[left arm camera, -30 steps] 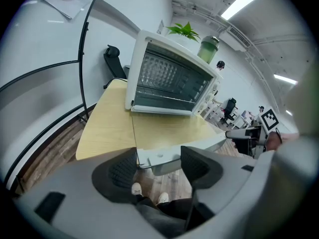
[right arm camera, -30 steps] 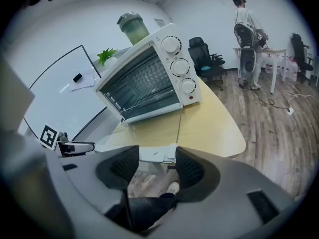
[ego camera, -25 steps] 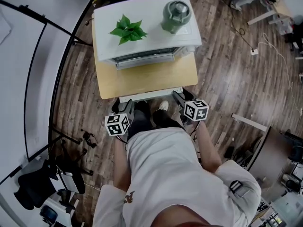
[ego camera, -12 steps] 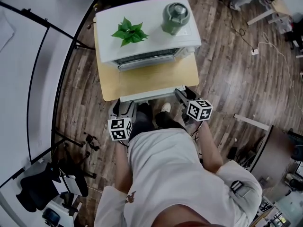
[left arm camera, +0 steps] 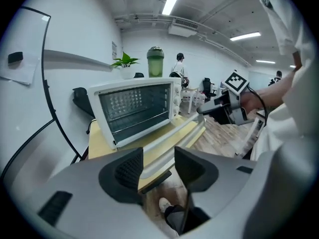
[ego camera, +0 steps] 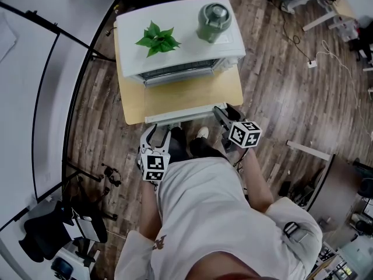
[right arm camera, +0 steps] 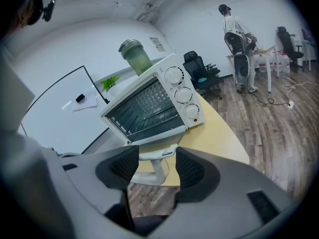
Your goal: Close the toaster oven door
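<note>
We see the white toaster oven (ego camera: 186,50) standing at the back of a small light wooden table (ego camera: 133,101). Its glass door with a white frame (ego camera: 186,95) is open, folded down and forward over the tabletop, so the wire rack (right arm camera: 152,103) inside shows in both gripper views. The door's white bar handle (ego camera: 183,115) runs along the table's near edge. On the oven's roof we find a green leafy plant (ego camera: 156,38) towards the left and a grey-green lidded jar (ego camera: 214,20) towards the right. Three round white knobs (right arm camera: 183,94) sit in a column at the right of its front.

The left gripper (left arm camera: 157,159) is at the handle's left end. Its jaws have just been closing. In the left gripper view the bar passes between the two dark ribbed pads (left arm camera: 128,167) and fills the gap, so we read them as pinching the handle.

The right gripper (right arm camera: 157,158) is at the handle's right end. Its jaws stand apart. The handle's end post (right arm camera: 158,172) sits in the gap, narrower than it, and we see neither pad pressing on it.

Both tools point forward and downward, one on each side of the person's white-shirted trunk (ego camera: 204,214)
</note>
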A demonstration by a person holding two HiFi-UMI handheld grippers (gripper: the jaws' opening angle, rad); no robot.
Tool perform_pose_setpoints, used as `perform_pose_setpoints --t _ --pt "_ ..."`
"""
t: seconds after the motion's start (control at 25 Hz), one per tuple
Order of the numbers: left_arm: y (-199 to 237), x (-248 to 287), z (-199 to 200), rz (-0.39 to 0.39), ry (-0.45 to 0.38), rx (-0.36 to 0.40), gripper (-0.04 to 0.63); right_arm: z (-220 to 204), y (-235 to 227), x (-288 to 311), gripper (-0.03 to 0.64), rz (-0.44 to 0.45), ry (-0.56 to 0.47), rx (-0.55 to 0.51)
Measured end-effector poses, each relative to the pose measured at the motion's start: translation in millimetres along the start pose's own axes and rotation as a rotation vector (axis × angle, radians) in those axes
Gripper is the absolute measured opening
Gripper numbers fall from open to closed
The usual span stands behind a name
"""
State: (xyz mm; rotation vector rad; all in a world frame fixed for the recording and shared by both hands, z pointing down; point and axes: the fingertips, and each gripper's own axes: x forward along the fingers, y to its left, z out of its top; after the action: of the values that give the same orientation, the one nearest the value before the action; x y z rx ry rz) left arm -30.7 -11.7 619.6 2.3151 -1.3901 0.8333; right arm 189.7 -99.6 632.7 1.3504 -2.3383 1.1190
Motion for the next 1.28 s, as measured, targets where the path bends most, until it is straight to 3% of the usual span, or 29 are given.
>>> perform_pose_setpoints --t 0.48,1.04,1.16,1.28 --pt "-3.1 29.9 2.0 -0.027 0.049 0.124 0.189 25.0 8.6 1.4 0.235 0.015 -0.071 0.039" --pt "10.6 35.9 22.6 0.004 0.026 0.133 0.173 49.1 15.8 3.6 0.236 0.026 -0.107 0.057" --pt "12.4 36.4 26.7 0.005 0.021 0.130 0.173 52.5 17.4 3.6 0.240 0.020 -0.099 0.028" --pt "14.4 36.1 31.4 0.011 0.013 0.129 0.175 53.3 21.6 2.3 0.246 0.004 -0.077 -0.073"
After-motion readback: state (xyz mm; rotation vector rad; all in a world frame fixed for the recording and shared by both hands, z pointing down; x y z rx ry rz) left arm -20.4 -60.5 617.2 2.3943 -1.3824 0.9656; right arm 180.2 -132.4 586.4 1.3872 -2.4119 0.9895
